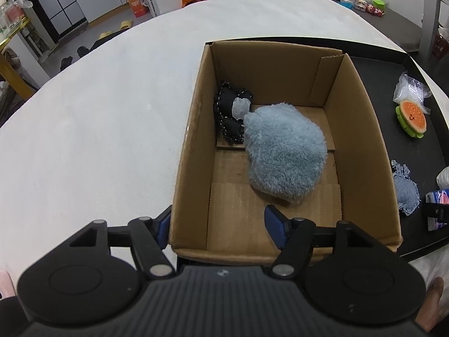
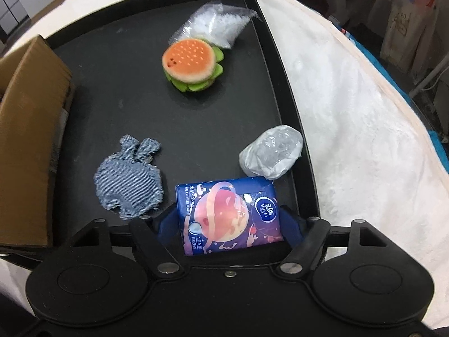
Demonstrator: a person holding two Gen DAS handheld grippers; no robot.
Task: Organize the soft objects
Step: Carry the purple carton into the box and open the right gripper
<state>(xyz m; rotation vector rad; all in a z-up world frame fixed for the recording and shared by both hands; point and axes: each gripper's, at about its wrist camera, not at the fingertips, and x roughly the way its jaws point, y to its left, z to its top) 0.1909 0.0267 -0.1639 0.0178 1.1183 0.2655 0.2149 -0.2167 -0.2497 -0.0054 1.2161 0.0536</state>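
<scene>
Now the right gripper [image 2: 230, 219] has its jaws around the tissue pack [image 2: 228, 214] at the near edge of the tray [image 2: 283, 106], grip uncertain, so it may slip, while the left gripper [image 1: 219, 226] straddles the box [image 1: 193, 129] wall, open.

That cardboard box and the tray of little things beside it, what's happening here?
A person holding two grippers is sorting soft items into the cardboard box. A fluffy blue plush and a black toy already lie inside. The left gripper straddles the box's near corner; the right gripper is around a tissue pack on the black tray, where a burger toy and a denim patch wait.
</scene>
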